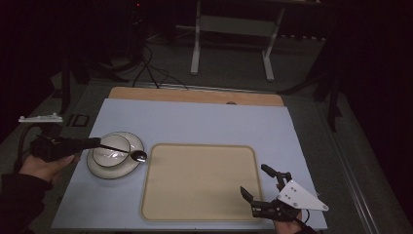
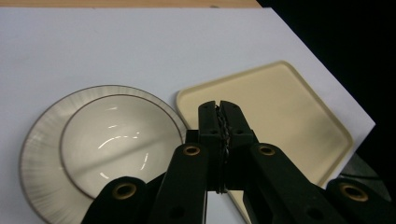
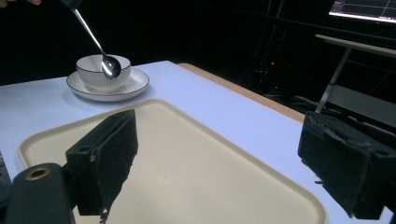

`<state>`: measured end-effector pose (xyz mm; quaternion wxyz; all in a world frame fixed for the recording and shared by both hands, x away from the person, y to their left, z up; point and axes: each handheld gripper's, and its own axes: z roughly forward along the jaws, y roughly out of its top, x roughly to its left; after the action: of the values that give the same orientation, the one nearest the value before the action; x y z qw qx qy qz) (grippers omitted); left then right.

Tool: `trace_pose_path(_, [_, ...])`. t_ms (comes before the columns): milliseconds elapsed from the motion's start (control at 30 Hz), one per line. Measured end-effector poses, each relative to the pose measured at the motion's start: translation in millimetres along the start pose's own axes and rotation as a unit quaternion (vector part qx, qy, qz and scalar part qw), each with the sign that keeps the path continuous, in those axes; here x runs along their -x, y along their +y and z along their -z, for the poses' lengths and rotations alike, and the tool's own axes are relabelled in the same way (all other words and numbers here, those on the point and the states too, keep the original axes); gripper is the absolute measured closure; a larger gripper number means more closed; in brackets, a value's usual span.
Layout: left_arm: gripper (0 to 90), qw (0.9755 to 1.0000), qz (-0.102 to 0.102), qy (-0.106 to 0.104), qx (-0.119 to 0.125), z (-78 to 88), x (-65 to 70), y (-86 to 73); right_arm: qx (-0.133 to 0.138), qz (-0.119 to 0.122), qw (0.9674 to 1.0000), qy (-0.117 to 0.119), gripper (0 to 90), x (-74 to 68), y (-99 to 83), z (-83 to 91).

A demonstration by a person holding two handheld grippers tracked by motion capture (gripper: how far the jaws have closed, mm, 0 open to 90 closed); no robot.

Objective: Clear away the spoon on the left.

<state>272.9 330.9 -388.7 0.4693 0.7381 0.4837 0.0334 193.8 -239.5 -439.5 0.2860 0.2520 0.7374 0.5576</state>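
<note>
While I am clenching my left gripper (image 1: pixel 95 142) on the handle of a spoon (image 1: pixel 127 151), its head is hanging over the saucer (image 1: pixel 100 170), just beside the bowl (image 1: pixel 111 150) sitting on it. My right gripper (image 1: pixel 259 181) is hovering released, jaws spread wide, at the near right corner of the beige tray (image 1: pixel 199 181) on the tabletop (image 1: pixel 195 122).
</note>
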Motion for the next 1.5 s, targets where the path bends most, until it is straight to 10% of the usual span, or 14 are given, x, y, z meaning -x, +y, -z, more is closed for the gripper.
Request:
trace_pose_path(600, [89.1, 0.9875, -0.08, -0.086, -0.105, -51.4, 20.8, 19.7, -0.004, 0.0, 1.0, 0.002, 12.1, -0.5, -0.6, -0.7])
trace_pose_path(667, [89.0, 0.9805, -0.095, -0.101, -0.139, -63.3, 24.5, 21.4, -0.005, 0.001, 1.0, 0.002, 12.1, -0.3, -0.9, -1.0])
trace_pose_path(967, [89.0, 0.9699, -0.112, -0.119, -0.18, -78.6, 29.8, 23.5, -0.005, 0.002, 1.0, 0.002, 12.1, -0.6, -0.9, -0.7])
trace_pose_path(1267, [89.0, 0.9512, -0.136, -0.149, -0.233, -94.2, 35.5, 22.2, -0.005, 0.002, 1.0, 0.002, 12.1, -0.6, -0.9, -0.8])
trace_pose_path(1500, [88.9, 0.9425, -0.142, -0.159, -0.258, -108.5, 39.5, 20.9, -0.005, 0.001, 1.0, 0.002, 12.1, -0.1, -1.0, -0.4])
